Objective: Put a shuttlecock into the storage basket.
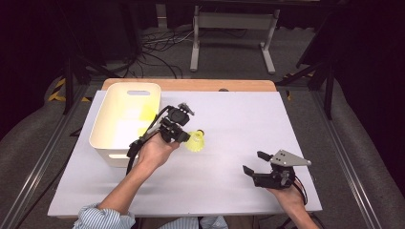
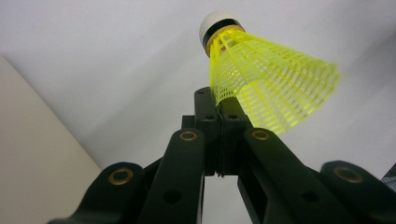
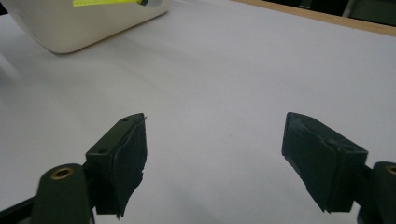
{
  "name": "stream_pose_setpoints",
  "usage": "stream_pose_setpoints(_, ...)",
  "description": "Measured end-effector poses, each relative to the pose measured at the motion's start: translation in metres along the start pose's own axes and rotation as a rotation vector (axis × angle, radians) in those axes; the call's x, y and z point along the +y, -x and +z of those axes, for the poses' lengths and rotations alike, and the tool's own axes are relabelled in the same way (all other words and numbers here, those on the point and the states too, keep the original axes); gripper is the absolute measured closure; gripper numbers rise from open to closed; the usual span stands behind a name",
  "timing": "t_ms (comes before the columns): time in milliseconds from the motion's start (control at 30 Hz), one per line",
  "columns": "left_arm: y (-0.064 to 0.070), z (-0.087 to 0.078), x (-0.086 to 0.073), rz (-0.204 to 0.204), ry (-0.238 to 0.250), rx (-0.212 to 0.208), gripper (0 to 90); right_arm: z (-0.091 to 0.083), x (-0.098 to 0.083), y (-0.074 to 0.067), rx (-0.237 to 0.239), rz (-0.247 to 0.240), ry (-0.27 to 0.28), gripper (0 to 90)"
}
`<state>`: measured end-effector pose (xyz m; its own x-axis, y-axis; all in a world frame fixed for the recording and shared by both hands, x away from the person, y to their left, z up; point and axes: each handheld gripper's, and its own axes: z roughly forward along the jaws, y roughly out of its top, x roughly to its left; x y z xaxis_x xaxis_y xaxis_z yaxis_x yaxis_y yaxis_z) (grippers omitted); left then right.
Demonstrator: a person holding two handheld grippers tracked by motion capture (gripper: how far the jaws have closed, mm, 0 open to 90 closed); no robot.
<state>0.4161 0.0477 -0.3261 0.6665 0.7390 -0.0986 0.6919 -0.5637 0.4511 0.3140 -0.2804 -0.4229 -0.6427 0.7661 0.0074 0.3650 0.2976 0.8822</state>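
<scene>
A yellow plastic shuttlecock with a white cork tip hangs just above the white table, right of a white bin. My left gripper is shut on the edge of its mesh skirt. In the left gripper view the shuttlecock stands out past the closed tips of my left gripper, cork end pointing away. My right gripper hovers low over the table's front right, jaws wide apart. In the right gripper view nothing lies between the jaws of my right gripper.
The bin has handle slots and shows yellow inside from above. The bin's wall is close on the left in the left gripper view. A wooden strip edges the table's far side. Beyond it are cables and a stand's legs.
</scene>
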Motion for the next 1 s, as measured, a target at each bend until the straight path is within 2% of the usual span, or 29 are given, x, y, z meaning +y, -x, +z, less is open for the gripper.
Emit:
stream_pose_setpoints(133, -0.002, -0.005, 0.0, -0.006, 0.006, -0.02, 89.5, -0.004, -0.003, 0.003, -0.016, 0.005, 0.023, 21.7)
stream_pose_setpoints(467, -0.007, -0.017, 0.004, -0.001, 0.013, 0.004, 89.4, -0.007, -0.012, 0.003, -0.039, 0.004, 0.041, 19.6)
stream_pose_setpoints(1000, -0.024, -0.029, 0.015, -0.034, 0.022, 0.008, 89.4, -0.011, -0.022, 0.006, -0.059, 0.025, 0.059, 18.0)
